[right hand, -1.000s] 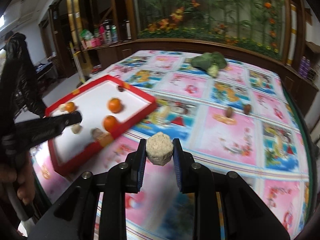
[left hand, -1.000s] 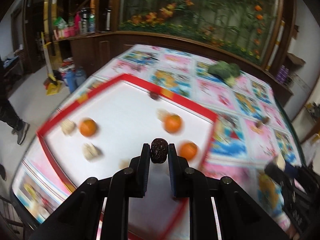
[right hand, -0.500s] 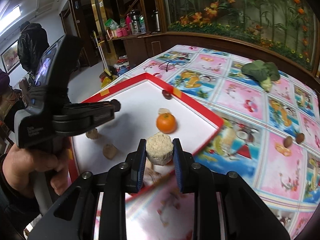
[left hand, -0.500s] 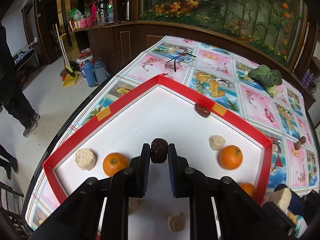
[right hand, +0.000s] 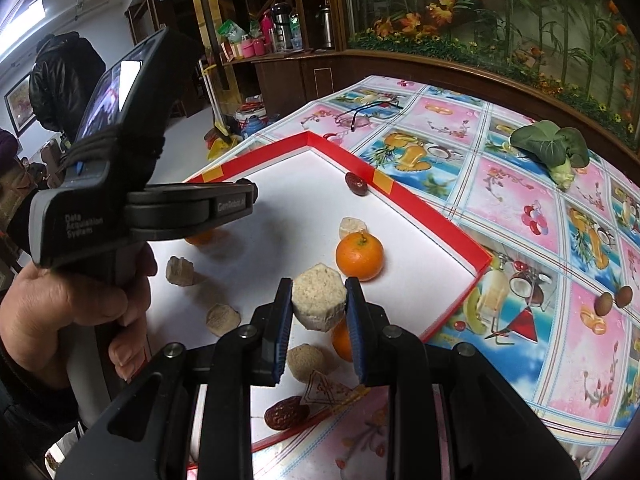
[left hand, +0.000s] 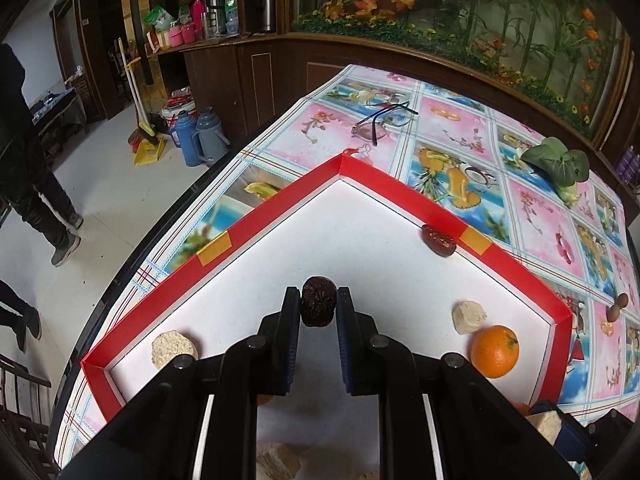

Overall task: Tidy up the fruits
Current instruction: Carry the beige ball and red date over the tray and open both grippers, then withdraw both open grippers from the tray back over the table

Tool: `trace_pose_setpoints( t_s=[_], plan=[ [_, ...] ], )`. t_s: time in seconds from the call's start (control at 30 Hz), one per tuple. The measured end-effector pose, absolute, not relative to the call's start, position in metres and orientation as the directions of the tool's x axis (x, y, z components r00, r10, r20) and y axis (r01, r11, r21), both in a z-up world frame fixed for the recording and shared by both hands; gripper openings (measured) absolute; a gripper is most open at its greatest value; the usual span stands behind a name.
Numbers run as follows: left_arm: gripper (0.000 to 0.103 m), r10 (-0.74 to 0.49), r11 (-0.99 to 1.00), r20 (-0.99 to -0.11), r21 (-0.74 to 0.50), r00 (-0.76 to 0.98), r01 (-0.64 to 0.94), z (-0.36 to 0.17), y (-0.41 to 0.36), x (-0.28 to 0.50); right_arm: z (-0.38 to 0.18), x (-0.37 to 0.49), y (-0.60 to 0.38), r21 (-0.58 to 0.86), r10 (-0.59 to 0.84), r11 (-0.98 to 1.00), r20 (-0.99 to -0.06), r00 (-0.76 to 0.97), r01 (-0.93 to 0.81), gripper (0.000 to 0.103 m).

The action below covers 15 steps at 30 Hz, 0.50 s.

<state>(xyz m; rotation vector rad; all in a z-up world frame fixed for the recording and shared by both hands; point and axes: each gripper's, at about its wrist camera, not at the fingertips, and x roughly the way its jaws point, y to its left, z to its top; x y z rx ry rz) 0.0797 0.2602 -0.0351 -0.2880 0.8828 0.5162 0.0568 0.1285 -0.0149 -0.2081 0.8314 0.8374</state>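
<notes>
Wrinkled dark date (left hand: 318, 306) pinched in left gripper (left hand: 318, 312); right gripper (right hand: 319, 304) clamps pale hexagonal cake (right hand: 319, 302).

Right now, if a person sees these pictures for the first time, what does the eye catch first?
First, the big red tray with its white floor, lying on the colourful tablecloth. Above it the left gripper is shut on a dark wrinkled date, and the right gripper is shut on a pale hexagonal cake. A bright orange sits in the tray just beyond the cake, and leafy greens lie at the table's far side.
</notes>
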Motion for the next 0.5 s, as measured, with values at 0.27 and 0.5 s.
trace_pose_setpoints(
  t_s=[0.27,0.5],
  plan=[
    [0.038,0.319,0.81,-0.809,-0.038,0.494,-0.585,-0.033,0.269,0.072,-0.02,0.063,0.134,0.134,0.553,0.682,-0.737,0.388,-0.719,0.049],
    [0.077,0.399,0.754,-0.752,-0.057,0.525,-0.655,-0.013,0.267,0.042,-0.004,0.056,0.103,0.128,0.561,0.712,-0.696,0.448,-0.691,0.068]
  ],
)
